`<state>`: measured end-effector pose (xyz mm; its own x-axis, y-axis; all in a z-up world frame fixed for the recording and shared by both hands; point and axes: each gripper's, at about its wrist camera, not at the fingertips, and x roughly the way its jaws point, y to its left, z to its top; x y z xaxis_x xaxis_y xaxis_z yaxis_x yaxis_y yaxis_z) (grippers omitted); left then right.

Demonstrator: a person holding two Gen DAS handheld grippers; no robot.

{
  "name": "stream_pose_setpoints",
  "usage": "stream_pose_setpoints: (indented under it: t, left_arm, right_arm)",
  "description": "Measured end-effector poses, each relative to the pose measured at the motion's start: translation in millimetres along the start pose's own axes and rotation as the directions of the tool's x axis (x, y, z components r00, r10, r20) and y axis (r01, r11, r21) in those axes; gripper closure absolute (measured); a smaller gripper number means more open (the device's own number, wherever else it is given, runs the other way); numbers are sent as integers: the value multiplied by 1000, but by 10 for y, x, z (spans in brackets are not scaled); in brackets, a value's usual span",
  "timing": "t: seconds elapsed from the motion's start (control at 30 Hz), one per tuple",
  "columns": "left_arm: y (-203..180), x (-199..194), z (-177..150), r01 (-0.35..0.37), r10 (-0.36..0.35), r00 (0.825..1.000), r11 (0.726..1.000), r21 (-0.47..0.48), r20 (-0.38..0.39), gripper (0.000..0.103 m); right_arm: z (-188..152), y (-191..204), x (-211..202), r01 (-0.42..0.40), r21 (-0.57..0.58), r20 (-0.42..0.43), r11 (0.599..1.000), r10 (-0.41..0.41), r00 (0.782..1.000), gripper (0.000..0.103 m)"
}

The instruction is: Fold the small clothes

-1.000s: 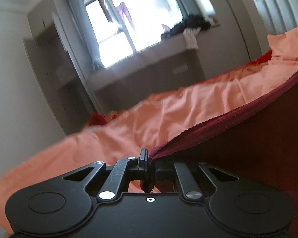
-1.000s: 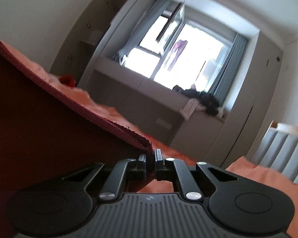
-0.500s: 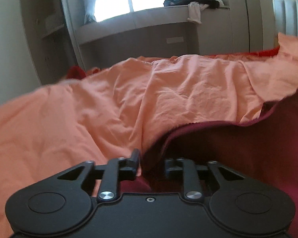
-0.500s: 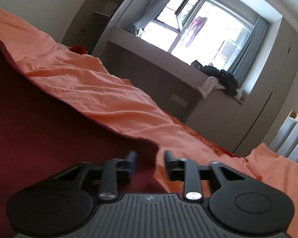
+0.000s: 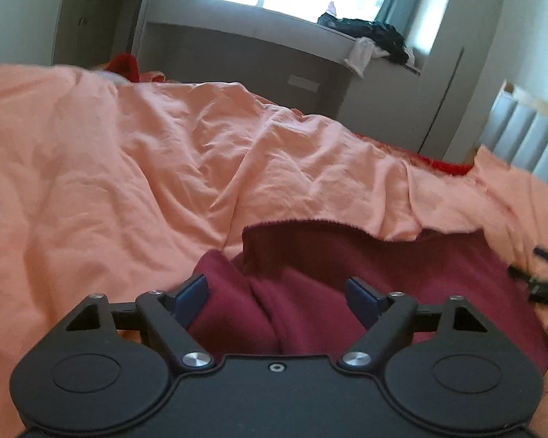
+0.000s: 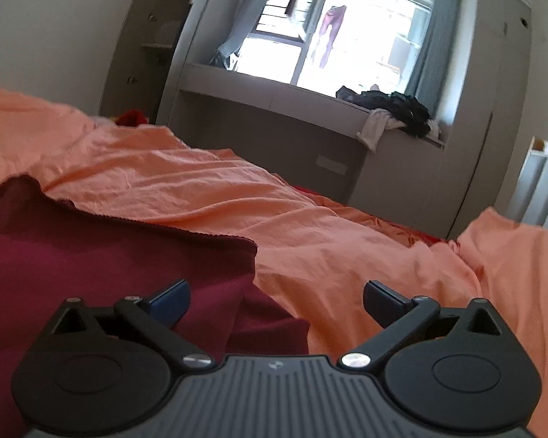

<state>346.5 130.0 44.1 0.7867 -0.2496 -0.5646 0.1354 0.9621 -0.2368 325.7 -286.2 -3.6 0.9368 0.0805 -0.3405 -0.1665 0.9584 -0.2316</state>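
Both pinches have let go: left hand-held gripper (image 5: 277, 292) and right hand-held gripper (image 6: 276, 297) spread wide over the soft maroon knitted garment (image 5: 347, 273) on the peach bedsheet (image 5: 128, 182) (limp; take its hemmed corners).

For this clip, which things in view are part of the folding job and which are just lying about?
Part of the job:
- maroon garment, lying on the bed
- left tongs, open
- right tongs, open

Lying about:
- orange bedsheet
- dark clothes pile on the window ledge
- purple garment hanging at the window
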Motion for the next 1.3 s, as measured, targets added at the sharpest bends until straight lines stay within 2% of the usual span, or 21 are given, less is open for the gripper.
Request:
stream_pose_setpoints:
  t: [0.13, 0.23, 0.37, 0.4, 0.5, 0.6, 0.67, 0.73, 0.83, 0.93, 1.17, 1.3]
  left_arm:
    - [-146, -160, -92, -49, 44, 997, 996, 73, 58, 24]
    - [-235, -272, -117, -37, 27, 996, 994, 108, 90, 24]
    - [-338, -329, -199, 34, -44, 997, 989, 144, 70, 24]
    - [-372, -322, -229, 32, -42, 997, 986, 162, 61, 24]
    - [-399, -208, -295, -25, 23, 1000, 984, 174, 13, 25]
    - [-295, -126, -297, -38, 41, 999, 993, 114, -21, 36]
    - [-239, -130, -294, -42, 44, 999, 995, 87, -21, 48]
    - [-202, -124, -291, -47, 49, 998, 996, 75, -29, 69]
    - [-172, -108, -297, -56, 58, 998, 997, 60, -36, 85]
    - [-190, -103, -306, -48, 50, 998, 997, 66, -36, 97]
    - [-277, -247, -307, -97, 92, 994, 992, 81, 61, 99]
    - [-260, -374, -361, -127, 120, 989, 989, 78, 90, 99]
  right_arm:
    - [-43, -71, -236, -45, 90, -3, 995, 45, 999, 0]
    - [-121, -67, -414, -63, 117, 7, 991, 62, 998, 0]
    - [-189, -13, -505, -97, 138, 7, 986, 97, 995, 0]
    - [-197, -13, -513, -110, 150, 6, 983, 111, 994, 0]
    - [-214, -20, -513, -139, 188, 9, 972, 140, 990, 0]
    - [-219, 3, -505, -140, 196, 5, 971, 142, 990, 0]
    - [-225, 24, -514, -141, 187, 5, 972, 142, 990, 0]
    - [-224, 57, -513, -140, 177, 2, 974, 142, 990, 0]
    - [-237, 102, -489, -133, 168, -17, 977, 138, 990, 0]
    - [-249, 133, -464, -133, 173, -27, 976, 140, 990, 0]
    - [-252, 155, -480, -127, 178, -20, 976, 132, 991, 0]
    - [-238, 164, -493, -123, 176, -14, 977, 127, 992, 0]
